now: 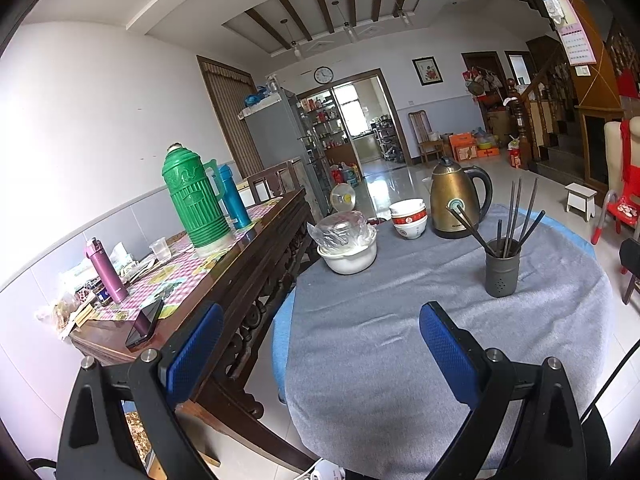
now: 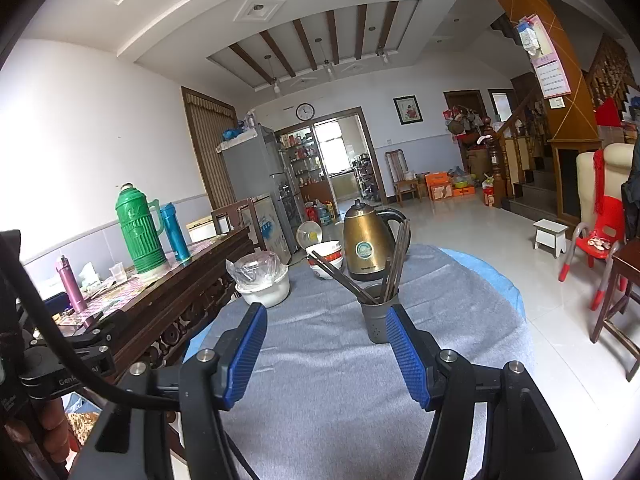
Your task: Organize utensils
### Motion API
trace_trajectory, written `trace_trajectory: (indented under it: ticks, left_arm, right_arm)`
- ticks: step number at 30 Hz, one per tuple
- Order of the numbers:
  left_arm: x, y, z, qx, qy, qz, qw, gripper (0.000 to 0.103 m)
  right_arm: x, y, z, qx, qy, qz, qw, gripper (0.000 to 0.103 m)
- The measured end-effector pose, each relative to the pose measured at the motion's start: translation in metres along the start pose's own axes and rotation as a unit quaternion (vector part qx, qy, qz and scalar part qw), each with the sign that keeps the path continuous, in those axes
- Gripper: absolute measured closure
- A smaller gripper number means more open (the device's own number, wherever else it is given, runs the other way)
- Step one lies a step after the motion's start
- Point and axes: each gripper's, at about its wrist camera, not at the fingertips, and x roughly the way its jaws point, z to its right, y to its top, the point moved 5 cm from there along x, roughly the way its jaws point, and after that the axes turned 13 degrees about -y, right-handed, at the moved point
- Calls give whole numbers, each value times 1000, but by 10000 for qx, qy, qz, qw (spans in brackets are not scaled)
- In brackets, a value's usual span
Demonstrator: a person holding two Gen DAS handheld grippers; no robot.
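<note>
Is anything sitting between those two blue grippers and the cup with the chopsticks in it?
Nothing visible. Only bare grey tablecloth lies between the open right gripper, the open left gripper and the chopstick holder; kettle and bowls stand behind it.

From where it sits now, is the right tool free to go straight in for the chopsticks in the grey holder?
Probably yes. The right tool is open and empty, with only bare grey cloth before the holder. The chopsticks stand clear above its rim; the kettle sits behind.
</note>
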Motion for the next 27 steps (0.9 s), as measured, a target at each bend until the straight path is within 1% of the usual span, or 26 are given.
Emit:
trace_trajectory:
  ticks: [27]
  left_arm:
    - [0, 0, -2, -11, -4, 15, 10000, 5]
  right_arm:
    - [2, 1, -2, 22, 35, -48, 10000, 37]
